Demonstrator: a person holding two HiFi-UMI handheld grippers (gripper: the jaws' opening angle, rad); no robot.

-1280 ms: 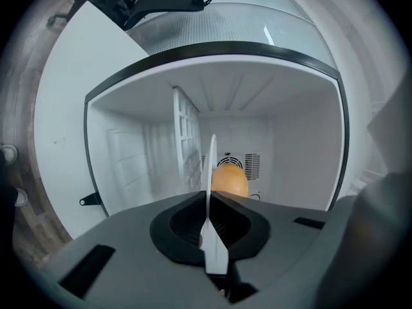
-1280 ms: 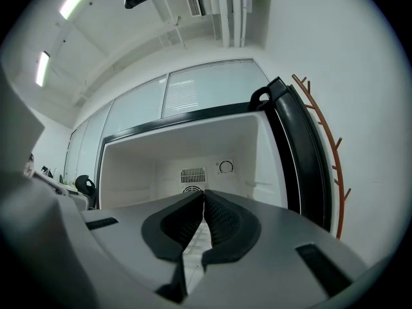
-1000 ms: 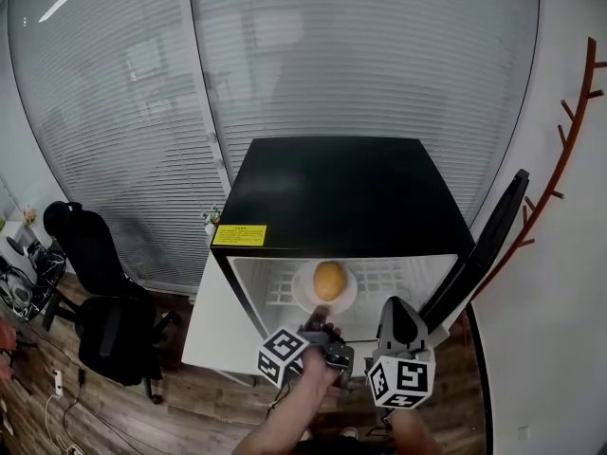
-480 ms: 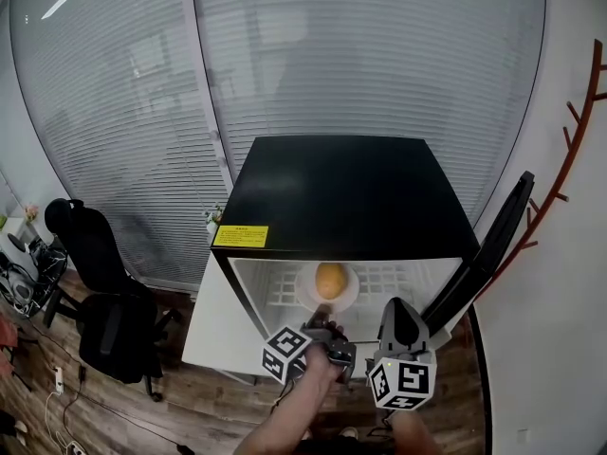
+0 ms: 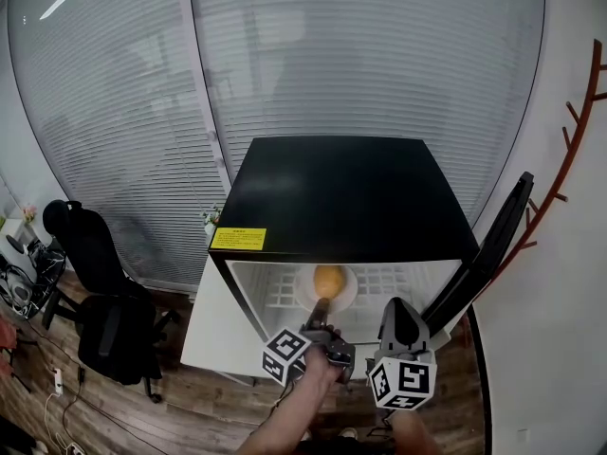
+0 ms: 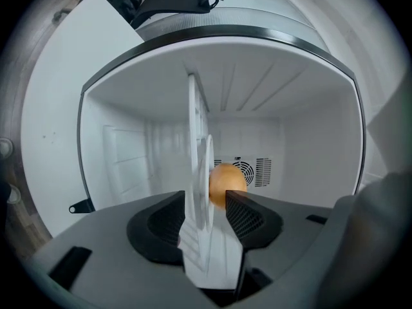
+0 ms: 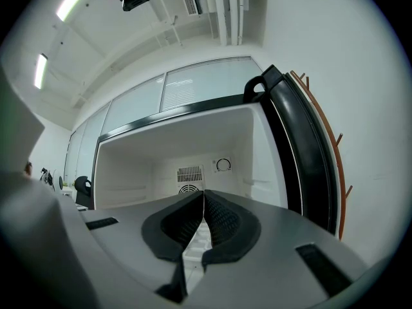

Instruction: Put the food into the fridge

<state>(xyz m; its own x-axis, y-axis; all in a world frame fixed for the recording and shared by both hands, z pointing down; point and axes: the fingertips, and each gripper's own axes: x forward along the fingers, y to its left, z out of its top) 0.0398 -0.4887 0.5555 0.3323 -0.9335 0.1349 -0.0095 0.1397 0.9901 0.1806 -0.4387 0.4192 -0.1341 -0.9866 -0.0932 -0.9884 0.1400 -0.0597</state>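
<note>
An orange-yellow round food (image 5: 329,279) lies on a white plate (image 5: 347,295), which rests on the white wire shelf inside the open black fridge (image 5: 341,188). My left gripper (image 5: 321,308) reaches to the plate's near rim. Its jaws have just been opening. In the left gripper view the plate rim (image 6: 205,166) stands edge-on between the parted jaws of that gripper (image 6: 205,201), with a gap on either side and the food (image 6: 226,180) just beyond. My right gripper (image 5: 398,316) hovers before the fridge's right half. It is shut (image 7: 204,201) on nothing.
The fridge door (image 5: 488,249) stands open at the right, close to my right gripper. A black office chair (image 5: 95,292) sits on the wooden floor at the left. Window blinds fill the back. A reddish branch-shaped rack (image 5: 569,150) hangs on the right wall.
Plate and food stay where they were on the shelf. The left gripper's dark finger shows slightly further toward the plate; the right gripper has not moved.
</note>
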